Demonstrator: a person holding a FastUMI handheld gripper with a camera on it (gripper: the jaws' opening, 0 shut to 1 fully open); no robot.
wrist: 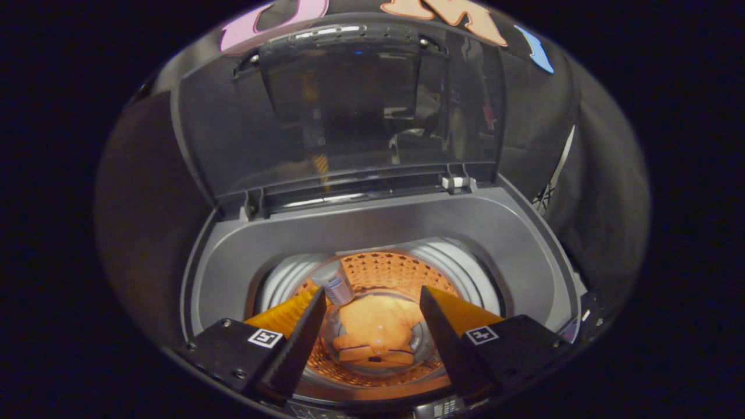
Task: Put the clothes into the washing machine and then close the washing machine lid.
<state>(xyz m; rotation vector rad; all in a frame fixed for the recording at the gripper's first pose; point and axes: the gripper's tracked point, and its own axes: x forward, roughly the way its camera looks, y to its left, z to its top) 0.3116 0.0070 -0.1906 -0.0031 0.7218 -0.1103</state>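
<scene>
I look down into a top-loading washing machine (pixel 512 233) with a grey top rim. Its drum (pixel 384 270) has a perforated wall lit orange. An orange garment (pixel 375 329) lies at the bottom of the drum, below and between my fingers. My gripper (pixel 372 297) hovers over the drum mouth, open, with nothing between its fingers. The dark see-through lid (pixel 349 110) stands upright behind the opening, hinged at the back.
A small white ribbed part (pixel 337 289) sticks out from the drum wall near the left finger. A white latch piece (pixel 457 182) sits on the lid's lower edge. Black cloth walls surround the machine on both sides.
</scene>
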